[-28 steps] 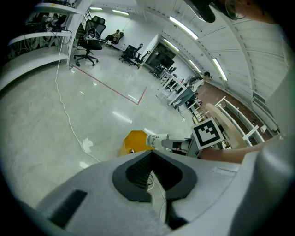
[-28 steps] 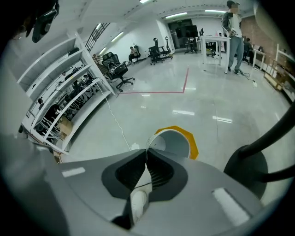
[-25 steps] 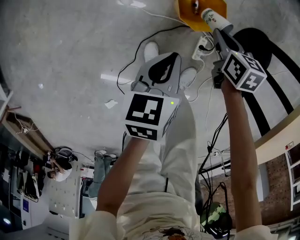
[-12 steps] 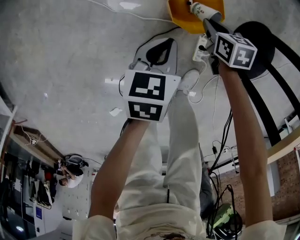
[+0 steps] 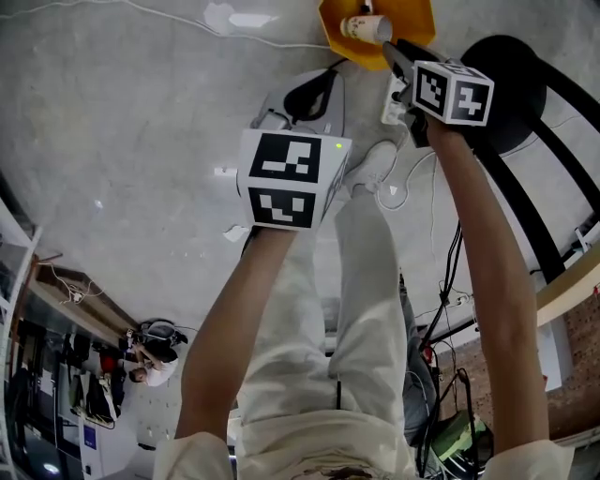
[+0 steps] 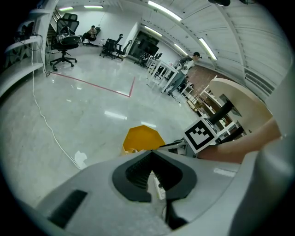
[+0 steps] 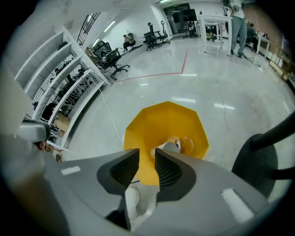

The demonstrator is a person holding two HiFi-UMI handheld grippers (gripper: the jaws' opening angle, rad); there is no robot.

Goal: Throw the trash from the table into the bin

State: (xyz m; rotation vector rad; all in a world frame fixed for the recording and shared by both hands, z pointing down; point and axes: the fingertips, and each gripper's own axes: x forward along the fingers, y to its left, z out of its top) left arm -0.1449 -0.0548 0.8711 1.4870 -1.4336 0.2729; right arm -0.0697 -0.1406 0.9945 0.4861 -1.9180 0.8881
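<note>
Right gripper (image 7: 146, 152) is just opening, jaws empty | paper cup (image 5: 366, 28) hanging free over yellow bin (image 5: 420, 21) | left gripper (image 6: 151, 154) hanging clenched, empty

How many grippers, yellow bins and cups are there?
Grippers: 2, the left gripper and the right gripper, whose jaws have just been opening, with nothing between them.
Yellow bins: 1, the bin.
Cups: 1, the cup, over the bin.
Total: 4.
</note>
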